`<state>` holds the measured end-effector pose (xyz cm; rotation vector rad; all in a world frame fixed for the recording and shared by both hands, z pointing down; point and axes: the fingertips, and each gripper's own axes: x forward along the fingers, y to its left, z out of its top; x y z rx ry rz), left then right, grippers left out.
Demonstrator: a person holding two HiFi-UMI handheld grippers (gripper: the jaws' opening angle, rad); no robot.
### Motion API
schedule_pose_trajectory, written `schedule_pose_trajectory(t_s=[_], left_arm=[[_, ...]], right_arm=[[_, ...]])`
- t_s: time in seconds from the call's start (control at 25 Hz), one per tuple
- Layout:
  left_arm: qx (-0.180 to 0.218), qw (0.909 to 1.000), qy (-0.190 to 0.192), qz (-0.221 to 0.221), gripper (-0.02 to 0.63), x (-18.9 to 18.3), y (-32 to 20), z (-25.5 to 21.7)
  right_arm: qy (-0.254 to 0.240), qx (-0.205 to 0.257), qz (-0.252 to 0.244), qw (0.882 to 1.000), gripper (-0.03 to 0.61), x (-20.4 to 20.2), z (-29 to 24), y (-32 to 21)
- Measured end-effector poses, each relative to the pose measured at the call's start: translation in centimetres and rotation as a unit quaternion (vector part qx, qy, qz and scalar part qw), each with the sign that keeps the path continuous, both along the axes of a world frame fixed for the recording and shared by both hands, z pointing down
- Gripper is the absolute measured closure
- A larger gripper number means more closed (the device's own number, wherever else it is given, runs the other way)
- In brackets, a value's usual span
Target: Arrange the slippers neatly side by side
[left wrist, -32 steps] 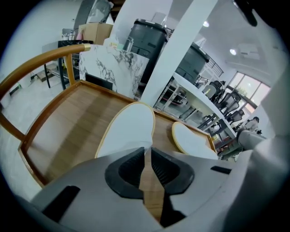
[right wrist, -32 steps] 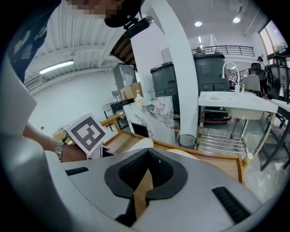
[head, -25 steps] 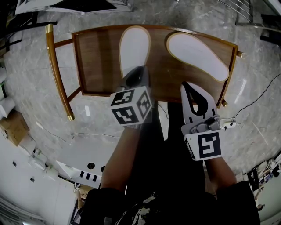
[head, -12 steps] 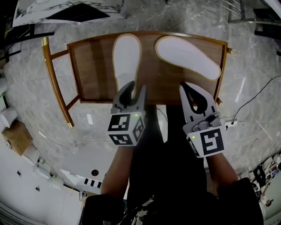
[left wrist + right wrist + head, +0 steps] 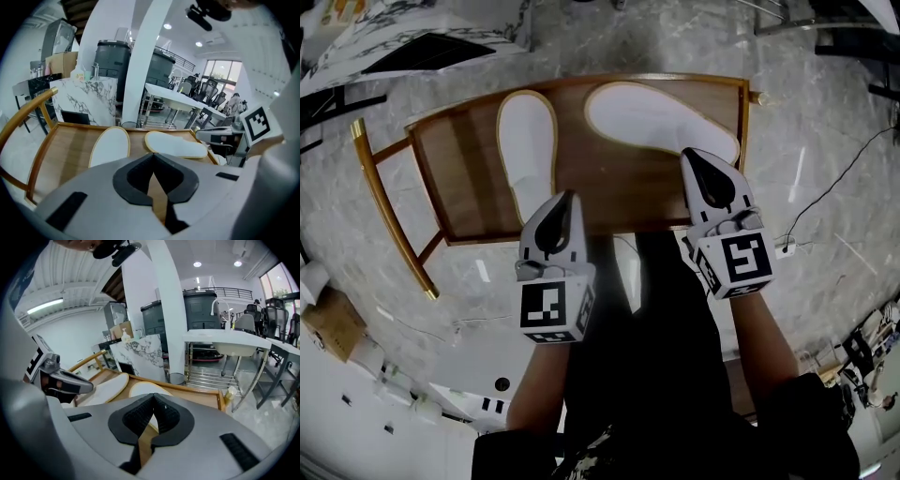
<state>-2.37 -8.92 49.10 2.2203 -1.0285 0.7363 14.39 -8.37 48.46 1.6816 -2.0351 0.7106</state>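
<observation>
The head view shows the slanted slipper (image 5: pixel 652 117) lengthwise; the right gripper view half hides it. Left gripper (image 5: pixel 567 195) jaws just closed, empty; right gripper (image 5: pixel 689 153) jaws shut, empty.

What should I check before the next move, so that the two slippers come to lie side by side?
1. The left slipper lies flat on the wooden surface, pointing away from the person: ok.
2. The right slipper lies parallel to it: not ok, it is slanted.
3. The left gripper is free: ok. Its jaws have just closed, with nothing between them.
4. The right gripper is open for a grasp: not ok, it is shut and empty.
5. The right gripper touches the right slipper: cannot tell. Its tip overlaps the slipper's near end in the head view.
</observation>
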Motion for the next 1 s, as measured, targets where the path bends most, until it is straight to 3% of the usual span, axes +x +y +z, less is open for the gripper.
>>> schedule_pose_trajectory(t_s=[0.12,0.2,0.32,0.52,1.0], left_arm=[[-0.004,0.9999,-0.002,0.01,0.609,0.3,0.1,0.1],[-0.012,0.9997,0.0,0.019,0.611,0.5,0.5,0.3],[-0.016,0.9995,-0.002,0.027,0.611,0.5,0.8,0.5],[-0.008,0.9996,0.002,0.027,0.61,0.7,0.5,0.4],[-0.003,0.9998,0.005,0.017,0.609,0.0,0.5,0.2]], right_arm=[[-0.013,-0.018,-0.003,1.0,0.579,0.1,1.2,-0.3],[-0.011,-0.03,-0.016,0.999,0.523,-0.2,2.1,-0.3],[-0.004,-0.052,-0.022,0.998,0.508,-0.4,3.6,-0.4],[0.043,-0.087,-0.04,0.994,0.508,0.4,5.6,-0.6],[0.007,-0.146,-0.025,0.989,0.508,0.6,8.4,-0.2]])
